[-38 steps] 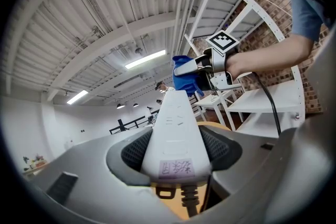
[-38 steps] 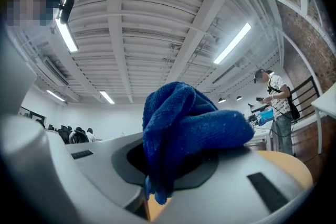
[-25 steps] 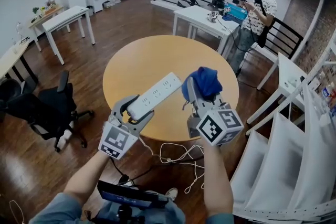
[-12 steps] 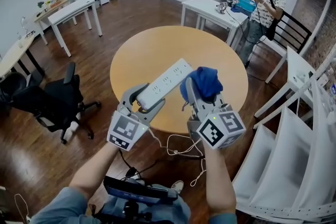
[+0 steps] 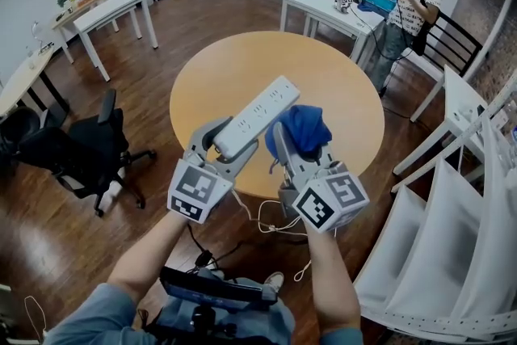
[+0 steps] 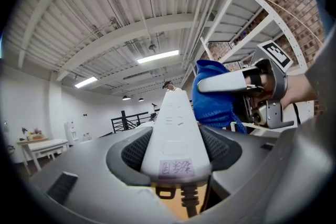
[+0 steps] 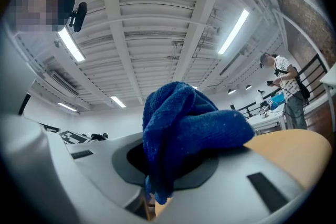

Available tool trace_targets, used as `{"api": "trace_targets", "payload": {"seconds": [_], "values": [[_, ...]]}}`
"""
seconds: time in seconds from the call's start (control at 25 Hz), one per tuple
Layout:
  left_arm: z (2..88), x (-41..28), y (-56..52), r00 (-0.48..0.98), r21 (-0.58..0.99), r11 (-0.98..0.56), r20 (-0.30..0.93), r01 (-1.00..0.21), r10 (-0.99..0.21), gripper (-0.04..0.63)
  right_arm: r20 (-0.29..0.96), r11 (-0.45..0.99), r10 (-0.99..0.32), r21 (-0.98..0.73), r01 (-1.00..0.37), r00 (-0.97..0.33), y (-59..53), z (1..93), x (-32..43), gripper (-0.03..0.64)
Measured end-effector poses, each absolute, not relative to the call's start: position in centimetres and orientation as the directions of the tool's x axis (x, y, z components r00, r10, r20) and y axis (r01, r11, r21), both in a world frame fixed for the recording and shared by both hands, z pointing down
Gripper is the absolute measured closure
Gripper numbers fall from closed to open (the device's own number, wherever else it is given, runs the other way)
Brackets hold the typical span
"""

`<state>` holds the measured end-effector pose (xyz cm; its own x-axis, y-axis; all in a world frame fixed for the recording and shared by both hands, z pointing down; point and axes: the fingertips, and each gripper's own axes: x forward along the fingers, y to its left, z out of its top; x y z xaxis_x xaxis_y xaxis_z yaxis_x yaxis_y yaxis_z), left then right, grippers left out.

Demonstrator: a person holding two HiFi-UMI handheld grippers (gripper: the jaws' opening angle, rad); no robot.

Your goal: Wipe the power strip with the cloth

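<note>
Above round table (image 5: 242, 69): power strip (image 5: 258, 113) held aloft, cord end clamped in left gripper (image 5: 222, 145). Right gripper (image 5: 300, 149) clamped on bunched blue cloth (image 5: 303, 129), just beside strip. Strip judged rigid, light, smooth; cord-end hold adequate. Cloth soft.

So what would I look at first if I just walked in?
The long white power strip, held up over the round wooden table in the jaws of the left gripper. Right beside it, a bright blue cloth bunches out of the right gripper. Far back on the right, a person stands by a white table.
</note>
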<state>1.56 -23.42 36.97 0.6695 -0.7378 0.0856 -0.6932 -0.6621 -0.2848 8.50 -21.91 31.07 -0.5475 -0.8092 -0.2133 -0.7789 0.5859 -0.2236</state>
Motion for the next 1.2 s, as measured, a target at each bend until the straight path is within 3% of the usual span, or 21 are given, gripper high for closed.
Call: {"api": "trace_targets", "payload": {"seconds": [0.72, 1.2], "values": [[39.0, 1.6, -24.5, 0.659, -0.237, -0.667, 0.122, -0.707, -0.742, 0.313, -0.206, 0.596, -0.803, -0.254, -0.762, -0.559, -22.3, 32.5, 8.1, 0.557], [52.5, -0.7, -26.8, 0.591, -0.107, -0.662, 0.361, -0.742, -0.721, 0.313, -0.157, 0.528, -0.849, -0.297, -0.796, -0.505, -22.8, 36.4, 10.7, 0.557]]}}
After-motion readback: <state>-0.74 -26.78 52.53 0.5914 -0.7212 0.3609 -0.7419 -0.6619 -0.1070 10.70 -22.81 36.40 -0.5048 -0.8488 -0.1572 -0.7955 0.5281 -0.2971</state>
